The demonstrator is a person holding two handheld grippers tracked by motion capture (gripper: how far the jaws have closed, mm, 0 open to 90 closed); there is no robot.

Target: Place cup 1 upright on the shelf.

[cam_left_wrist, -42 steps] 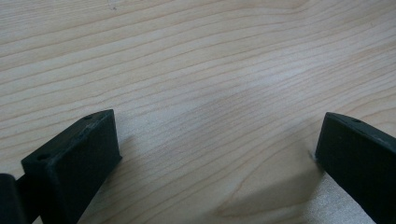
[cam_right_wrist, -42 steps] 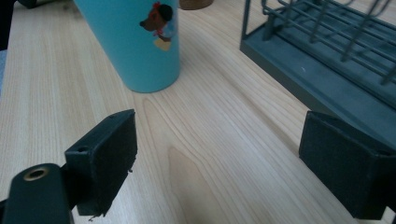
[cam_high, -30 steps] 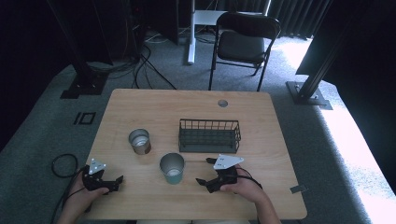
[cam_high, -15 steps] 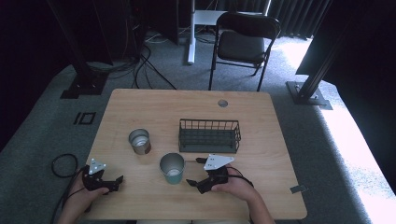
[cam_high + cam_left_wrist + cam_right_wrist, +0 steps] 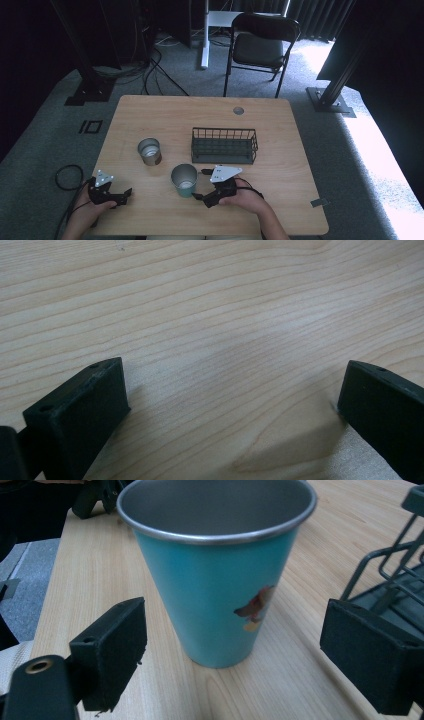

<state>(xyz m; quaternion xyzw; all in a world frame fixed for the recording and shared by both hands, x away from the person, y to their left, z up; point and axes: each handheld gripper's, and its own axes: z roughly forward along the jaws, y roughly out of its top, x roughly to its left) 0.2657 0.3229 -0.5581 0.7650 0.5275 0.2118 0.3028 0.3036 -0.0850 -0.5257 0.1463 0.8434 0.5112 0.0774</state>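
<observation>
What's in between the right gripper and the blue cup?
Nothing but bare wooden table. In the right gripper view, the right gripper has its jaws open on either side of the blue cup, not touching it.

My left gripper (image 5: 126,195) is at the lower left of the high view, low down and pointing to the right. My left hand (image 5: 90,206) holds it from behind, and my arm comes in from the bottom edge. Its two black jaws are wide apart. My right gripper (image 5: 200,185) is at the lower middle, pointing left. My right hand (image 5: 245,200) wraps around its back. Its jaws are wide apart too.
</observation>
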